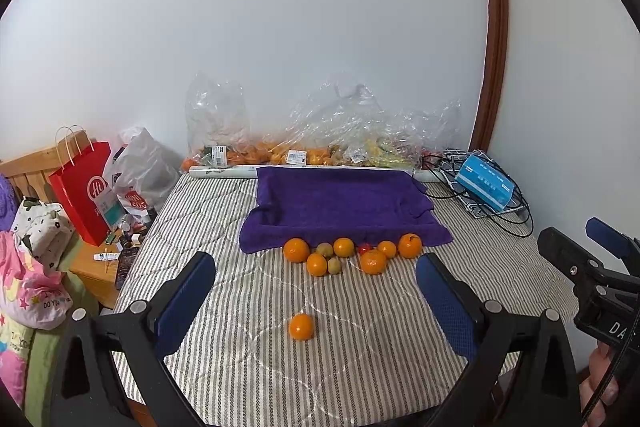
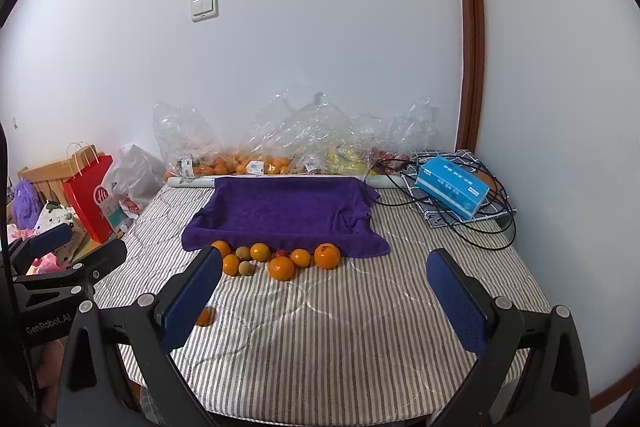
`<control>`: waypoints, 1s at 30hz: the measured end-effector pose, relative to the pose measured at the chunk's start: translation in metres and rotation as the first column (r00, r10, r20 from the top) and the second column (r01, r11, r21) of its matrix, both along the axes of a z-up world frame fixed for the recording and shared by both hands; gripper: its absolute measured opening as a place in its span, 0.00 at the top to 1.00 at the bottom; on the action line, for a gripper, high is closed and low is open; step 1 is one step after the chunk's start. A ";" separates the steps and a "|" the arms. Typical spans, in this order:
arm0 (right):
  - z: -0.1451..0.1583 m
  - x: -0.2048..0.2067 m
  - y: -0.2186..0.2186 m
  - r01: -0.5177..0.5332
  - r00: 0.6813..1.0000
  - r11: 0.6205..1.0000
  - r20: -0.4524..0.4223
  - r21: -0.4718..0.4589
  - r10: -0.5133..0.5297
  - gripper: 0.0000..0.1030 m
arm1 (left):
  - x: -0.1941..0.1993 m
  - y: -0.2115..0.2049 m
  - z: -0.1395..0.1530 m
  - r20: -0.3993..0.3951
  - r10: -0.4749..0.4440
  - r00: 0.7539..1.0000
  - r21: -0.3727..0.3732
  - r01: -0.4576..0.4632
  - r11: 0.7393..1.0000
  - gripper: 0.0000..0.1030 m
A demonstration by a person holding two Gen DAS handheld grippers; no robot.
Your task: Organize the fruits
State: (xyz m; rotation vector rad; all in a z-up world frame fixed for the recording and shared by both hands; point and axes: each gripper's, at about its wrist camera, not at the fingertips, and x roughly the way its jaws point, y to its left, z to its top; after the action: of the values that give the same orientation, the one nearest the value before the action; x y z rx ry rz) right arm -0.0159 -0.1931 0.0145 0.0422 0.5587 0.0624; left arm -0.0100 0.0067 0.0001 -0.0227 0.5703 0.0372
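A cluster of oranges [image 1: 374, 261] [image 2: 281, 267], two small green-brown fruits [image 1: 325, 249] [image 2: 243, 253] and a small red fruit [image 1: 363, 249] lies on the striped mattress along the front edge of a purple towel-lined tray [image 1: 340, 201] [image 2: 280, 211]. One orange [image 1: 301, 326] [image 2: 205, 316] lies alone nearer to me. My left gripper [image 1: 316, 301] is open, with the lone orange on the mattress between its blue pads. Over bare mattress my right gripper [image 2: 324, 293] stands open with nothing between its fingers; the lone orange is half hidden behind its left pad [image 2: 192, 303].
Clear plastic bags of fruit [image 1: 320, 143] [image 2: 280, 155] line the wall behind the tray. A blue box [image 1: 484, 185] [image 2: 452, 187] and black cables [image 2: 492, 227] lie at the back right. A red paper bag [image 1: 82, 191] [image 2: 90, 201] and clutter stand at the left.
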 end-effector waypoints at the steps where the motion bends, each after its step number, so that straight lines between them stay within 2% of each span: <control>1: 0.000 -0.001 -0.001 0.000 1.000 1.000 0.001 0.001 0.000 0.02 | 0.000 0.000 0.000 0.000 0.000 1.000 0.001 0.000 1.000 0.02; 24: -0.006 0.001 0.005 -0.013 1.000 1.000 -0.007 0.004 0.013 0.02 | 0.000 0.002 0.001 0.009 -0.005 1.000 -0.005 0.005 1.000 0.02; 30: -0.012 0.008 0.007 -0.009 1.000 1.000 -0.008 -0.006 0.009 0.00 | 0.004 0.006 -0.006 -0.010 -0.001 1.000 -0.003 0.001 1.000 0.02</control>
State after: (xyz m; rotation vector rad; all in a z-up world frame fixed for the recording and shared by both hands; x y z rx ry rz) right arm -0.0083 -0.1864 0.0021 0.0343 0.5669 0.0697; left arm -0.0055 0.0125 -0.0059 -0.0251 0.5805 0.0356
